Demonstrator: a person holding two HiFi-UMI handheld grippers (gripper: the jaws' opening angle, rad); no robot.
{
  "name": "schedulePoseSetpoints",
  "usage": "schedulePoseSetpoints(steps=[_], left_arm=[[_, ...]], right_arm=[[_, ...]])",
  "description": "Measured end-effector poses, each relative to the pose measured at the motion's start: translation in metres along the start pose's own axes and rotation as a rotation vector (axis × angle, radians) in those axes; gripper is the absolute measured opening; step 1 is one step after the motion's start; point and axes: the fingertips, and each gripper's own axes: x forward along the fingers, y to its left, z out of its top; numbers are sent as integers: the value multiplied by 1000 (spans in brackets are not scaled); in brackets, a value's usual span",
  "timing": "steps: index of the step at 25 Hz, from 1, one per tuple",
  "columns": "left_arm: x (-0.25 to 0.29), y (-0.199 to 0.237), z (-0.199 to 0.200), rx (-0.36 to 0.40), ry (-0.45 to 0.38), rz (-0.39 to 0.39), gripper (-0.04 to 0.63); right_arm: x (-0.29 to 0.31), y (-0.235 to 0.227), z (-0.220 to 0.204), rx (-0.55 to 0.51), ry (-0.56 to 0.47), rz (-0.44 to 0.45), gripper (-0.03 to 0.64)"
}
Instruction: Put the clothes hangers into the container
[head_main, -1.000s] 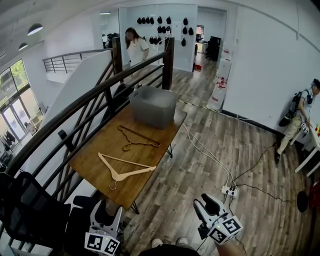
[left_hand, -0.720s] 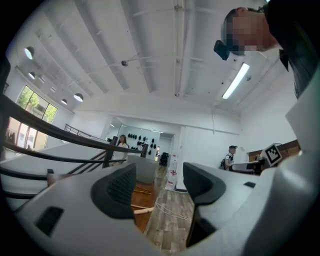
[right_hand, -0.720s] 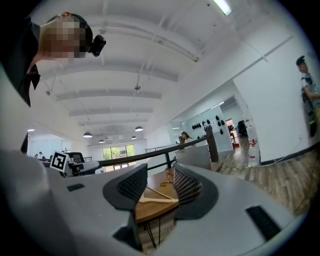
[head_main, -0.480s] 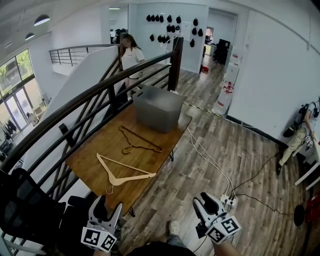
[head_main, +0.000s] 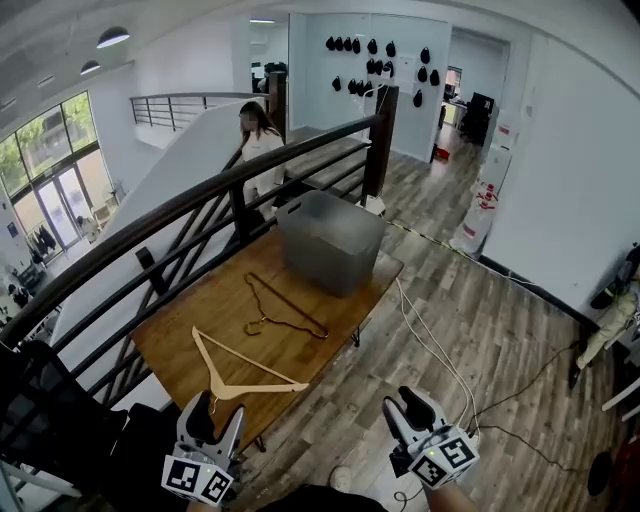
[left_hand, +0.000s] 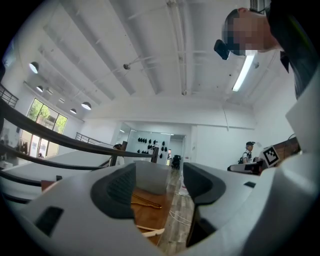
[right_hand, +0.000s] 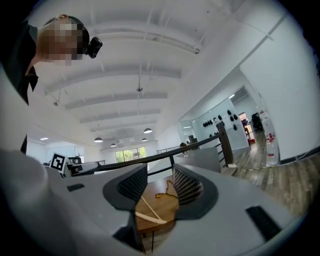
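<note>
Wood-plank flooring runs across this upper landing, and a low wooden table (head_main: 195, 305) stands against the dark stair railing (head_main: 200, 205). At the table's far end sits a grey plastic container (head_main: 325, 262), open on top. Both hangers lie flat on the tabletop, outside the container. The dark hanger (head_main: 270, 320) is in the middle of the table, just in front of the container. The pale wooden hanger (head_main: 226, 385) lies nearer the front edge, its hook pointing toward the person holding the grippers.

The left gripper (head_main: 217, 418) is held level just short of the table's near edge. The pale wooden hanger is close ahead of it but not touching. In the left gripper view its jaws stand spread with nothing between them. Through the gap the tabletop, both hangers and the container show farther off.

The right gripper (head_main: 405, 405) hangs over bare floor, off to the right of the table and well apart from both hangers. Its jaws are likewise parted and empty, and the right gripper view looks between them toward the table's near corner, where the pale wooden hanger lies.

White cables (head_main: 430, 345) trail across the floor to the right of the table. A person in a light top (head_main: 260, 150) stands beyond the railing.
</note>
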Motion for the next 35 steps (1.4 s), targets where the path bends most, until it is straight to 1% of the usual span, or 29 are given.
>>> schedulePoseSetpoints(steps=[6,11,14,19,25,28,31,35], left_arm=[[46,-16,-14,-3,-1,38,288],[75,-30,-20,8,-7,53,287],[82,-35,-21,16,-1,71,287],[79,-35,-35,26,55,106,287],[65,-14,-48,35,111,153,287],[70,4,-46,51,116,161,287],[80,29,-42,38,100,175,287],[96,59,-35,30,81,177,288]], right_arm=[[24,-47,11,-16,16,59,153],[31,-81,18,-22,33,73,150],[35,-92,15,-21,57,88,147],[47,-95,-4,5,99,122,144],[79,-79,-35,38,166,176,141],[101,-70,-40,11,193,198,141],[127,-64,-37,-32,191,204,141],[161,-60,-29,-59,157,195,141]])
